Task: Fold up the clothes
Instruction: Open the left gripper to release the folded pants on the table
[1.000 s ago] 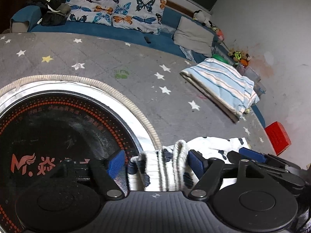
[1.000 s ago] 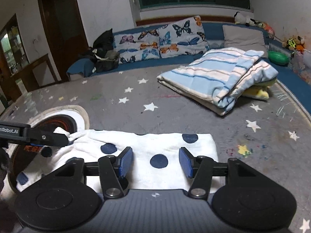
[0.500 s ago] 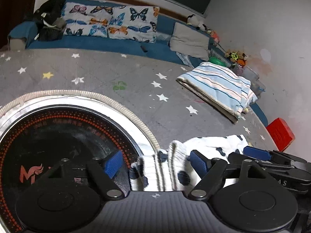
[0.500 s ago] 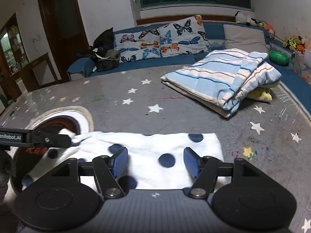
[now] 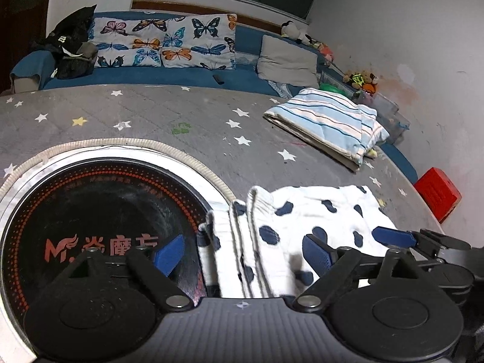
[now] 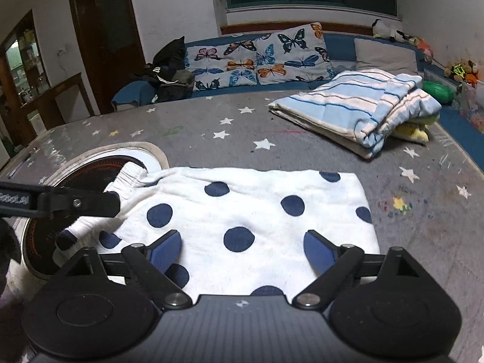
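Observation:
A white garment with navy polka dots [image 6: 242, 211] lies folded flat on the grey star-patterned table cover [image 6: 302, 151]. Its elastic waistband end [image 5: 242, 230] is bunched at the left, over the rim of the round cooktop. My left gripper [image 5: 243, 252] is open with the bunched waistband between its blue pads, not pinched. My right gripper [image 6: 243, 249] is open, low over the near edge of the garment. The right gripper's fingers [image 5: 393, 237] show at the right in the left wrist view; the left gripper's finger [image 6: 60, 204] shows in the right wrist view.
A round black cooktop [image 5: 99, 211] with a pale rim is set into the table at the left. A folded blue-striped blanket [image 6: 357, 107] lies at the far right. A blue sofa with butterfly cushions [image 6: 257, 57] runs behind. A red box [image 5: 437, 193] stands off the right edge.
Both grippers have pulled back a little, so more of the garment shows ahead of them. The garment lies flatter and wider. Both stay open.

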Demonstrator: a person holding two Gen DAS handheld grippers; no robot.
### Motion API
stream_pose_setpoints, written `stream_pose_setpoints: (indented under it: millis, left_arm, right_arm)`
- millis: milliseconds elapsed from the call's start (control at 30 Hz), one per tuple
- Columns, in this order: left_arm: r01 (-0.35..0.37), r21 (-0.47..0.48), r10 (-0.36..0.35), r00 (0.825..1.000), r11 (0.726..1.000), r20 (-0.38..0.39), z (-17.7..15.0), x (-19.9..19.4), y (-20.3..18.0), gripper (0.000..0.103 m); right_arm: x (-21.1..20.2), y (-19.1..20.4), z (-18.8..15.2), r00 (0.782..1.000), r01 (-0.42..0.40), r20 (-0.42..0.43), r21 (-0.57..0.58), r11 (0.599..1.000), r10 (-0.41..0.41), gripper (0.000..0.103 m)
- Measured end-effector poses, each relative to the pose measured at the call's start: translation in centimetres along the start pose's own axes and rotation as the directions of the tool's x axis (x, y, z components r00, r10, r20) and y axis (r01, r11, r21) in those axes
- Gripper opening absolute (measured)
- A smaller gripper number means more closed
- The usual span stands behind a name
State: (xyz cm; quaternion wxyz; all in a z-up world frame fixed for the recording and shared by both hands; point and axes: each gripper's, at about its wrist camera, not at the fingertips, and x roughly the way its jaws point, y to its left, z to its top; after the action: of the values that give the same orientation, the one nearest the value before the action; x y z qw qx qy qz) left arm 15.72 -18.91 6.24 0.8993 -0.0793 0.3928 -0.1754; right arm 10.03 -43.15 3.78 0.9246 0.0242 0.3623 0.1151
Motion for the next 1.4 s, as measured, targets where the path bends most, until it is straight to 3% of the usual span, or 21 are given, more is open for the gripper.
stream_pose_setpoints:
  millis: [367,833,1067,1400]
  left_arm:
    - [0.013,0.036,-0.014,0.999,0.999,0.045,-1.8,-2.8,-0.6,0.103]
    - [0.042,0.055,-0.048,0.994,0.998,0.102,-4.6,-6.7,0.1,0.103]
    - [0.074,0.053,-0.080,0.987,0.996,0.137,-6.3,-8.9,0.2,0.103]
    - [0.083,0.059,-0.091,0.982,0.995,0.166,-8.3,-11.1,-0.2,0.103]
  right_arm:
    - [-2.7,1.3,-1.3,0.999,0.009,0.048,0.010,1.000,-0.009,0.103]
    - [-6.7,2.9,-4.3,0.993,0.052,0.100,0.064,0.997,-0.059,0.103]
    - [-8.6,4.7,-6.0,0.981,0.121,0.147,0.036,0.992,-0.125,0.103]
    - [-9.9,6.1,-7.4,0.975,0.153,0.159,0.041,0.987,-0.157,0.103]
